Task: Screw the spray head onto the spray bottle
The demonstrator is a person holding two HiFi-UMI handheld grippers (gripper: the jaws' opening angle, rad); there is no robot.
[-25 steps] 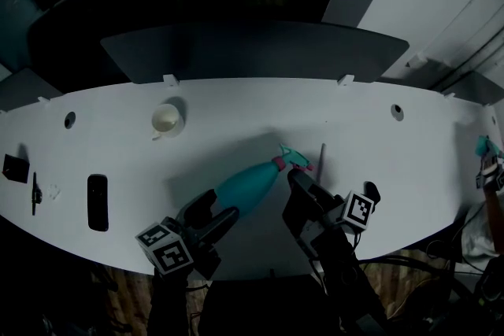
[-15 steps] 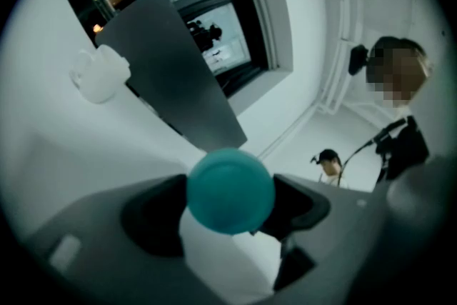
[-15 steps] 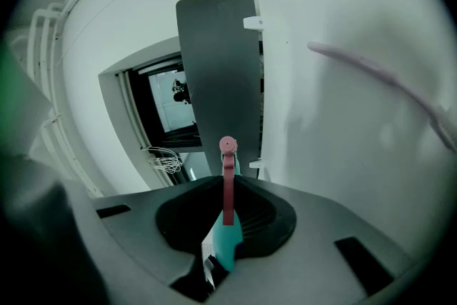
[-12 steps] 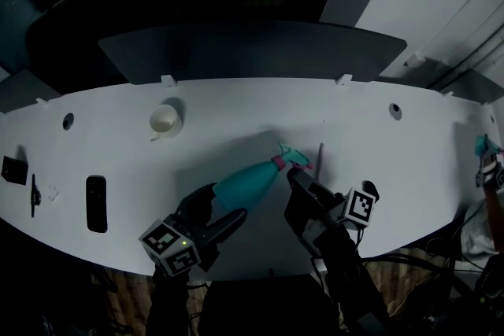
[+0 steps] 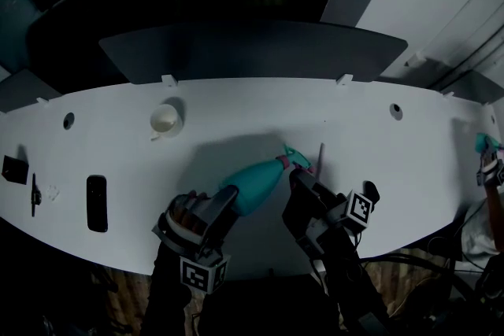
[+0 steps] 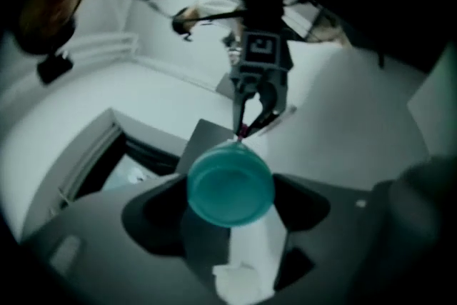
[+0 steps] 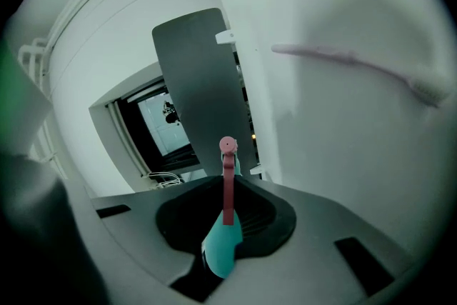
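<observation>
A teal spray bottle (image 5: 256, 185) hangs tilted over the white table (image 5: 378, 169), neck pointing up and right. My left gripper (image 5: 220, 204) is shut on its base; the left gripper view shows the round teal bottom (image 6: 230, 184) filling the space between the jaws. The teal spray head (image 5: 293, 161) with pink parts sits at the bottle's neck, and my right gripper (image 5: 297, 181) is shut on it. In the right gripper view the spray head (image 7: 221, 243) stands between the jaws with its pink trigger (image 7: 228, 182) upward. How far the head is threaded on is hidden.
A white cup (image 5: 165, 120) stands at the back left. A black flat device (image 5: 97, 203) and a small black item (image 5: 13, 168) lie far left. A thin pale tube (image 5: 320, 157) lies right of the spray head. A dark panel (image 5: 252, 47) rises behind the table.
My left gripper has rolled about the bottle's axis: its marker cube swung from the left side to underneath. The bottle stayed roughly in place. The right gripper has hardly moved.
</observation>
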